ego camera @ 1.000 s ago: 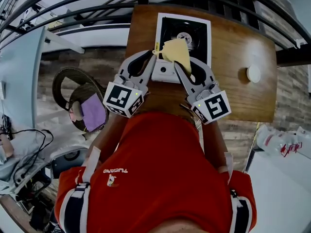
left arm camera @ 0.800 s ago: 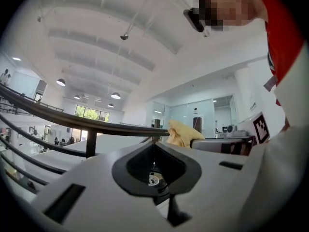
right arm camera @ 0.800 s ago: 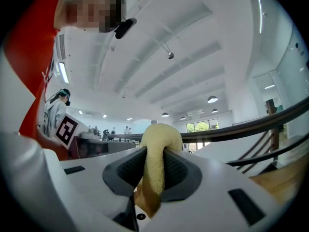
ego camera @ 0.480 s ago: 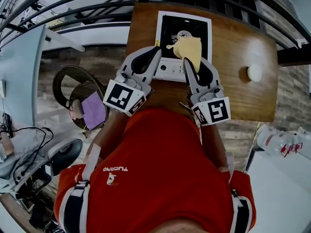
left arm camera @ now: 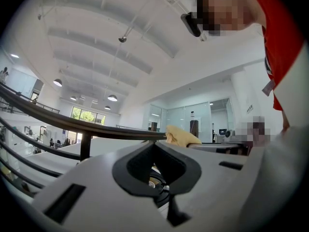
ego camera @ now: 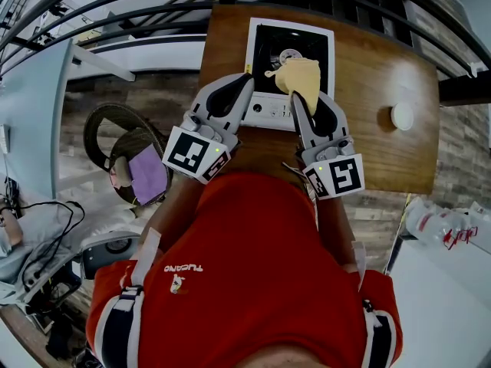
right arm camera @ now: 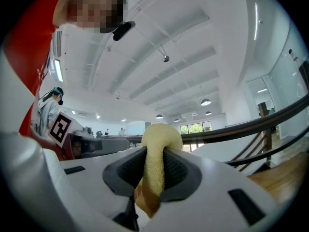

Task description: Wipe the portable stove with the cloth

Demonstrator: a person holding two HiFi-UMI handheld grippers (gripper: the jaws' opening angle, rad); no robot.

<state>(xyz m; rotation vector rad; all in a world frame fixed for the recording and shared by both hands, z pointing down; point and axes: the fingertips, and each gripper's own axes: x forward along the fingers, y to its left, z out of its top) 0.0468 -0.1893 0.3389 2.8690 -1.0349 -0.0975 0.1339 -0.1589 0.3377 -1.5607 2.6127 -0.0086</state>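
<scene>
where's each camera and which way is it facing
Head view: on the person's head, facing steeply down at the portable stove; red shirt shows.
Left gripper view: on the left hand-held gripper, level along its shut jaws; red shirt shows.
Right gripper view: on the right hand-held gripper, level along jaws pinching the cloth; red shirt shows.
All share the cloth.

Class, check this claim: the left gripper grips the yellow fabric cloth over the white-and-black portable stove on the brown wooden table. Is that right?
Not quite. It is the right gripper that grips the yellow fabric cloth, as the right gripper view shows; the left gripper is shut on nothing. The rest stands: the cloth is over the white-and-black portable stove on the brown wooden table.
</scene>
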